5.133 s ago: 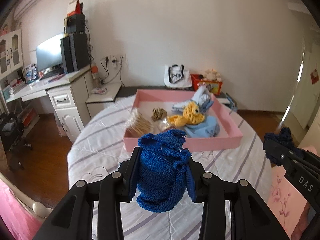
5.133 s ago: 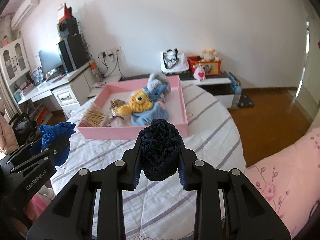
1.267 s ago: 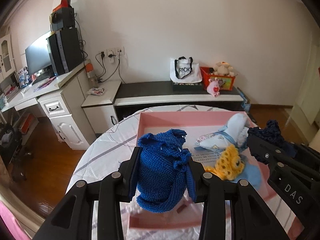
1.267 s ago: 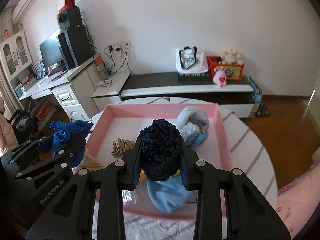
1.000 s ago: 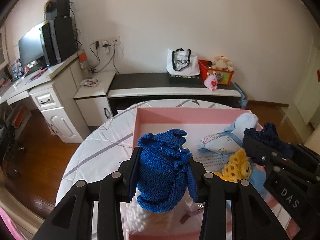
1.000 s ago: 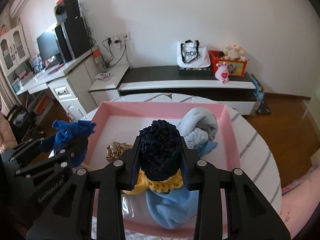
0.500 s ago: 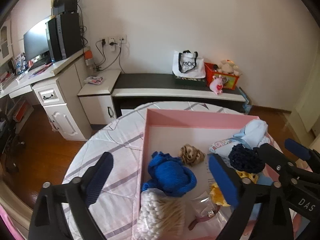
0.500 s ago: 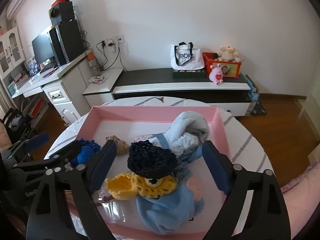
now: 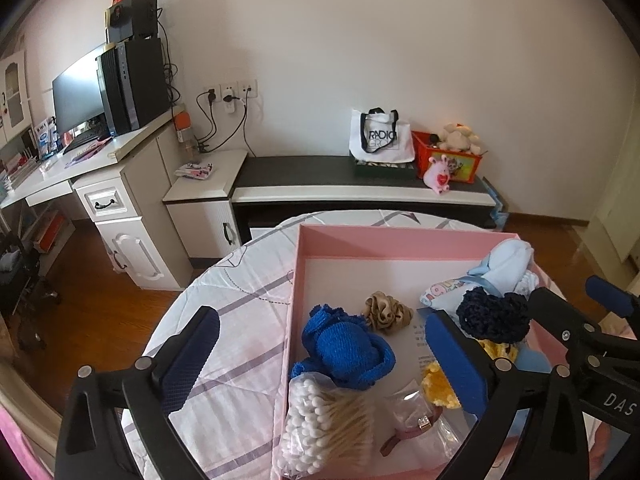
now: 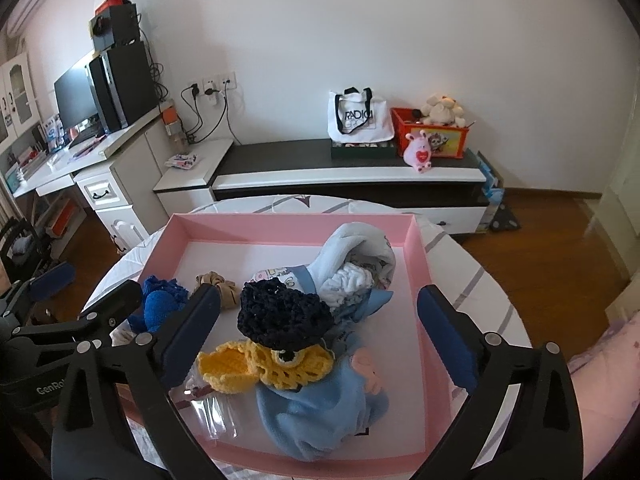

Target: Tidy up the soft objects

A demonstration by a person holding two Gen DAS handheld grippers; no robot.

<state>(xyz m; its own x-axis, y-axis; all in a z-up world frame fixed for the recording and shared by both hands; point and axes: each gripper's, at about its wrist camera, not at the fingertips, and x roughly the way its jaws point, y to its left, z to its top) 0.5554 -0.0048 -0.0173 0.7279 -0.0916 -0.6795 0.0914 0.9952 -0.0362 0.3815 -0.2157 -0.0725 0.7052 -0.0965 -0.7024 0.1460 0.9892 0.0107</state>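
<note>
A pink tray (image 9: 384, 236) (image 10: 420, 248) sits on the round table. A bright blue knit piece (image 9: 344, 348) (image 10: 158, 304) lies at the tray's left side. A dark navy knit piece (image 10: 282, 314) (image 9: 494, 316) rests on a yellow crochet toy (image 10: 264, 364) and light blue cloths (image 10: 320, 404). My left gripper (image 9: 320, 364) is open and empty above the blue knit. My right gripper (image 10: 316, 340) is open and empty above the navy knit.
The tray also holds a beige scrunchie (image 9: 386, 312), a bag of cotton swabs (image 9: 324, 424) and a clear packet with a hair clip (image 9: 416, 420). A striped cloth (image 9: 240, 320) covers the table. A low black cabinet (image 10: 344, 160) and a white desk (image 9: 100, 184) stand behind.
Both grippers opened over the tray. The blue knit dropped from the left gripper and the navy knit from the right; both now lie in the tray.
</note>
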